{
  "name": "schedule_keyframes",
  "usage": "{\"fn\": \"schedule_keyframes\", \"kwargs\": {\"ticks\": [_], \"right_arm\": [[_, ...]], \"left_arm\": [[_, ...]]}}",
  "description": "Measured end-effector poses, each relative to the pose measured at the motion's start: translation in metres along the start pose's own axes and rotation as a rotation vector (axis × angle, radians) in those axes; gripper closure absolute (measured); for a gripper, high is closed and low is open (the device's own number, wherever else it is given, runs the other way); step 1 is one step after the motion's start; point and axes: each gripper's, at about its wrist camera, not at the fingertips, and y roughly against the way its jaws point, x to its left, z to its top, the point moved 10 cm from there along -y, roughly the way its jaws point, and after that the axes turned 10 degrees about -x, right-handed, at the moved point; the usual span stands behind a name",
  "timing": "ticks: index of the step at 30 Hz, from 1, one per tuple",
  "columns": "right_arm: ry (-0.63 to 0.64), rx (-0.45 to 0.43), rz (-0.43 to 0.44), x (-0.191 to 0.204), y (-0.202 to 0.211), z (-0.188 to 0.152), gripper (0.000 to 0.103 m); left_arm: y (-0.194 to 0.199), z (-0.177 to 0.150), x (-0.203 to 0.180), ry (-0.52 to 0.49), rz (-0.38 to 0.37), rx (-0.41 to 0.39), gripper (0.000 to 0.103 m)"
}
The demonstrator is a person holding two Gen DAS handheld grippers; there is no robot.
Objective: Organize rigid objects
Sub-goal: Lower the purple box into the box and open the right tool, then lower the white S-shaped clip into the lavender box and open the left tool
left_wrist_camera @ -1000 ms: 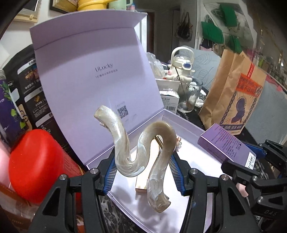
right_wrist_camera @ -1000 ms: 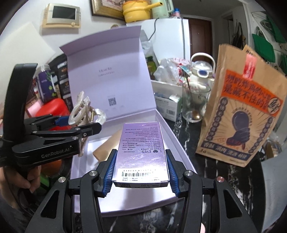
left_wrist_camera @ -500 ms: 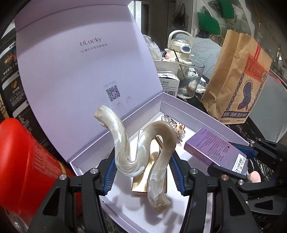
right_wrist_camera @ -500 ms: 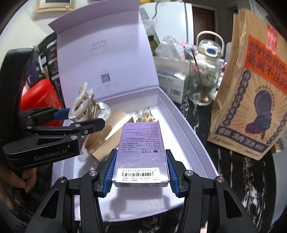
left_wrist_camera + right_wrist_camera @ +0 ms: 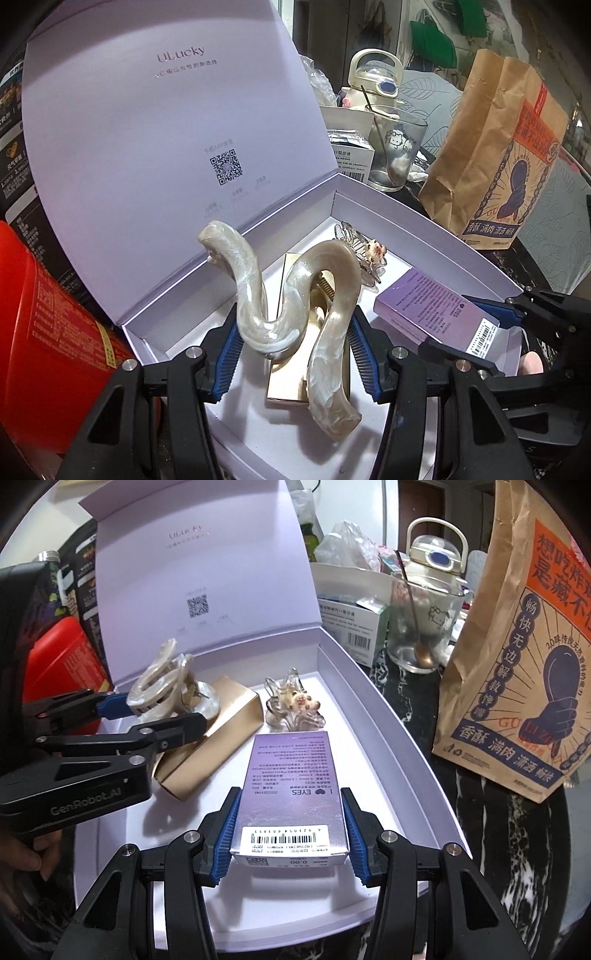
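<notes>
My left claw (image 5: 295, 343) is clamped on a pearly, S-curved hair clip (image 5: 295, 317), its blue pads pressing both sides of the clip, which hangs above the open lavender gift box (image 5: 388, 738). My right claw (image 5: 290, 834) is clamped on a small purple carton (image 5: 291, 794) with a barcode label facing me, held over the near right part of the same box. On the box floor lie a gold carton (image 5: 210, 738), partly beneath the hair clip, and a clear clip with a small animal charm (image 5: 293, 703) just beyond the purple carton's far end. The box lid stands open behind them. To the right of the box, on the dark marbled surface (image 5: 476, 812), stand a brown paper bag (image 5: 517, 646) and a glass with a spoon (image 5: 421, 627); a red container (image 5: 48, 325) stands to the left.
</notes>
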Motion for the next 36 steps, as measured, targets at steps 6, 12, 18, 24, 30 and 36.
{"fn": "schedule_keyframes", "kwargs": {"ticks": [6,12,18,24,30,36], "right_arm": [[0.003,0.035,-0.014,-0.002,-0.008,-0.003,0.052],[0.008,0.059,-0.031,-0.004,-0.014,-0.005,0.052],[0.009,0.074,-0.047,-0.007,-0.018,-0.006,0.052],[0.01,0.065,-0.063,-0.009,-0.013,-0.004,0.052],[0.021,0.042,-0.09,-0.011,0.002,-0.002,0.042],[0.024,0.022,-0.127,-0.008,0.024,-0.008,0.04]], "left_arm": [[0.001,-0.001,0.002,0.008,-0.007,0.003,0.049],[0.0,0.0,0.001,0.018,-0.006,0.002,0.049],[0.0,0.0,0.0,0.022,0.0,0.0,0.049],[0.0,0.0,0.0,0.02,0.007,0.005,0.049],[0.001,0.001,-0.001,-0.011,0.031,0.009,0.049],[0.003,0.001,-0.003,-0.006,0.034,0.035,0.049]]}}
